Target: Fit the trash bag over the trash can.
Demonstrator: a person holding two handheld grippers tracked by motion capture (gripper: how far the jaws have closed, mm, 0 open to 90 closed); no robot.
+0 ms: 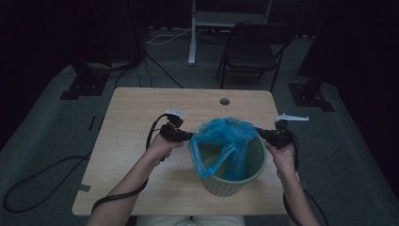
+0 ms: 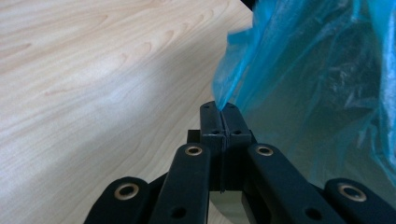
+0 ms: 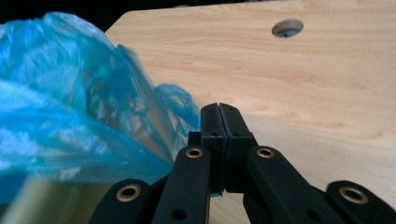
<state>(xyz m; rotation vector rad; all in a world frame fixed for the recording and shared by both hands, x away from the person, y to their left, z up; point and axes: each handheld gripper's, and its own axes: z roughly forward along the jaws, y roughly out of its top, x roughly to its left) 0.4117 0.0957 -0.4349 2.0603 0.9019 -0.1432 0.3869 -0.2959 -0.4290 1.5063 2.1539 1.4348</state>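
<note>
Both grippers, left gripper (image 1: 188,136) and right gripper (image 1: 261,133), fingers pinched tight on thin blue plastic bag (image 1: 225,136), stretching it over round green ribbed bin (image 1: 235,181) as liner.

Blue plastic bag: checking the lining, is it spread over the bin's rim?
Partly: blue plastic bag drapes the green bin's left rim only.

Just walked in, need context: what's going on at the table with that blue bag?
A person at a wooden table is fitting a blue plastic bag into a green bin. The left gripper is shut on the bag's edge at the bin's left side, and the right gripper has its fingers closed at the bag's edge on the right side. The bag is stretched between them above the rim, with part of it hanging inside the bin, not yet folded over the rim.
</note>
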